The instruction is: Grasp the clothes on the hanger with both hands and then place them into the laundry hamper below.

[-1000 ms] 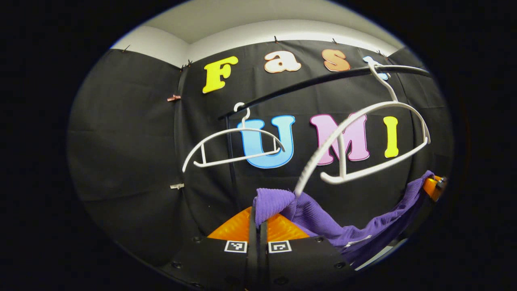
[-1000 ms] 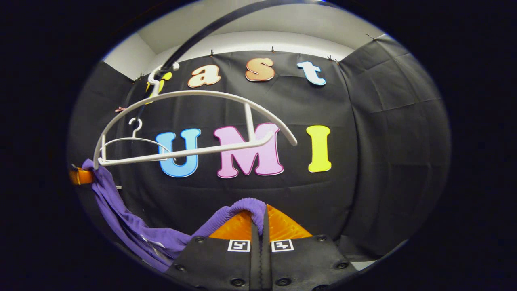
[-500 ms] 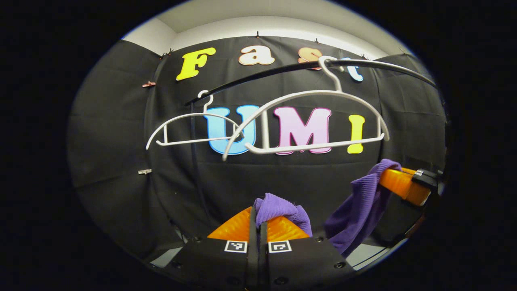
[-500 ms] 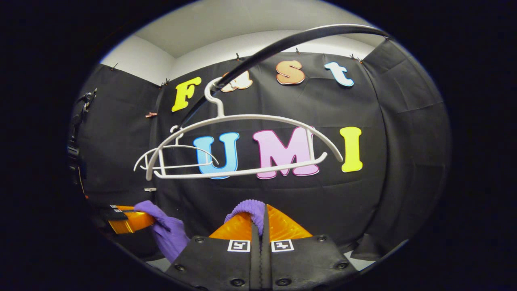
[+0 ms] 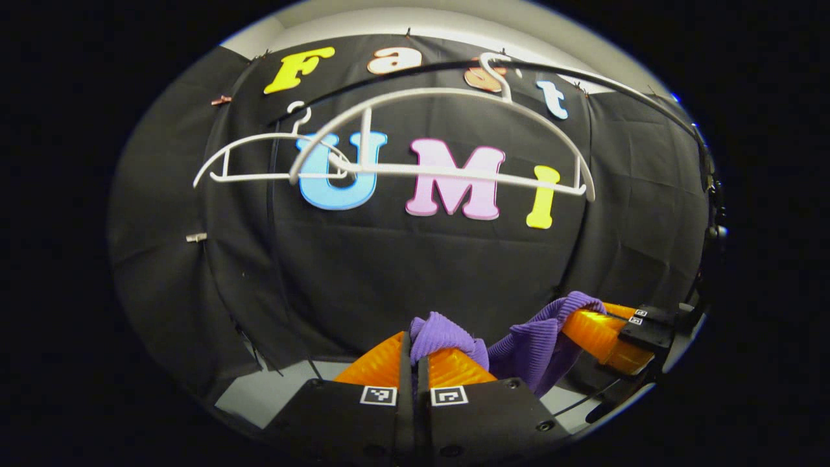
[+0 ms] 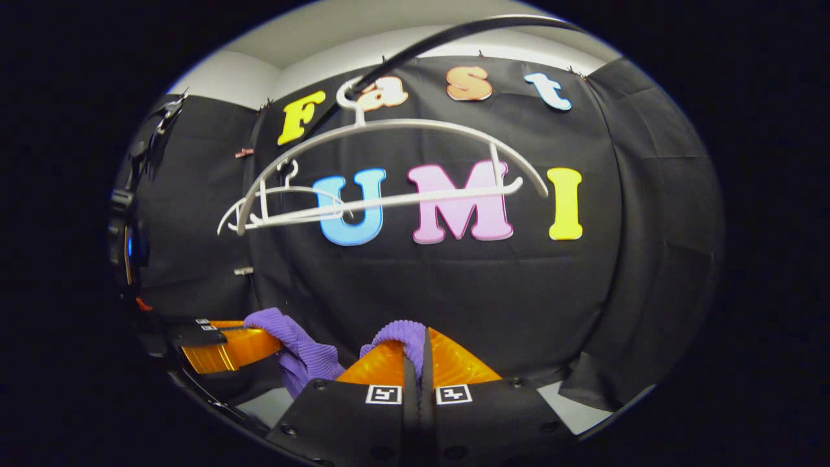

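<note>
Up above both grippers, the black rail and the two white hangers take up most of the scene: the near hanger and a smaller far hanger behind it both look bare, so the purple garment seems to be fully off them and well below. It hangs between the two grippers like a short, slack sling, so its long axis runs roughly side to side from one gripper to the other. From the left gripper the rest of the cloth runs off to its right, where the right gripper sits just beside it and a little ahead. From the right gripper's own view it's mirrored, with the left gripper low on its left and the cloth bunched between them. Both are clamped tight on the fabric: each has a ribbed purple fold sticking up out of closed fingers, and I can't see any gap. Neither hand looks clearly nearer to anything that matters, so they're basically level. The hamper should be somewhere below, going by the task, so my guess is the next move is straight down with both hands together. The grippers are already close together, so the middle should sag in first. Only a strip of pale floor shows under the wall cloth.
</note>
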The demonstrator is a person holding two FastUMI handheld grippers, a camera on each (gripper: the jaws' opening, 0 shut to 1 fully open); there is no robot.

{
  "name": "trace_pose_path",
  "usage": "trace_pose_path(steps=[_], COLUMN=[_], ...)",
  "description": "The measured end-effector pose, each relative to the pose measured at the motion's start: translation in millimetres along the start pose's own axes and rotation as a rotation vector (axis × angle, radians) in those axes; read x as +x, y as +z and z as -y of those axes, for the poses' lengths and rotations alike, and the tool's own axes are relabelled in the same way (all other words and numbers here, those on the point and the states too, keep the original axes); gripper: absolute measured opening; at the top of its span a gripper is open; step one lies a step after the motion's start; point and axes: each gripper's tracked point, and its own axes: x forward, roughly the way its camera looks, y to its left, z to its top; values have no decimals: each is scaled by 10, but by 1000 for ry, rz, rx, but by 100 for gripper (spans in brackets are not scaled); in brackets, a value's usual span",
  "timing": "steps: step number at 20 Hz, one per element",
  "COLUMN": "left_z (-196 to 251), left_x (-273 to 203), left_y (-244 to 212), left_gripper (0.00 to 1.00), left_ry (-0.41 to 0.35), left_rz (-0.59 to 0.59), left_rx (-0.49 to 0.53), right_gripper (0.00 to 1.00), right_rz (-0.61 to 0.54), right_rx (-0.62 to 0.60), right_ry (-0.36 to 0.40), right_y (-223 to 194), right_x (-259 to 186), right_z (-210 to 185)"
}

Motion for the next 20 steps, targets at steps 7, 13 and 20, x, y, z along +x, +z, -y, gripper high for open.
trace_pose_path(steps=[7,13,20], left_z=[12,35,-115], left_x=[303,519,378], left_y=[-1034,-2014,-2998], left_gripper=[5,5,5], left_ry=[-25,-13,45], left_rz=[-210,-429,-682], left_rx=[-38,-42,-72], right_gripper=[5,5,6], right_rz=[-261,-499,-730], right_rx=[3,-37,8], right_ry=[-27,-26,-61], right_y=[-1235,-2251,-3076], right_x=[64,2,-277], right_z=[255,434,534])
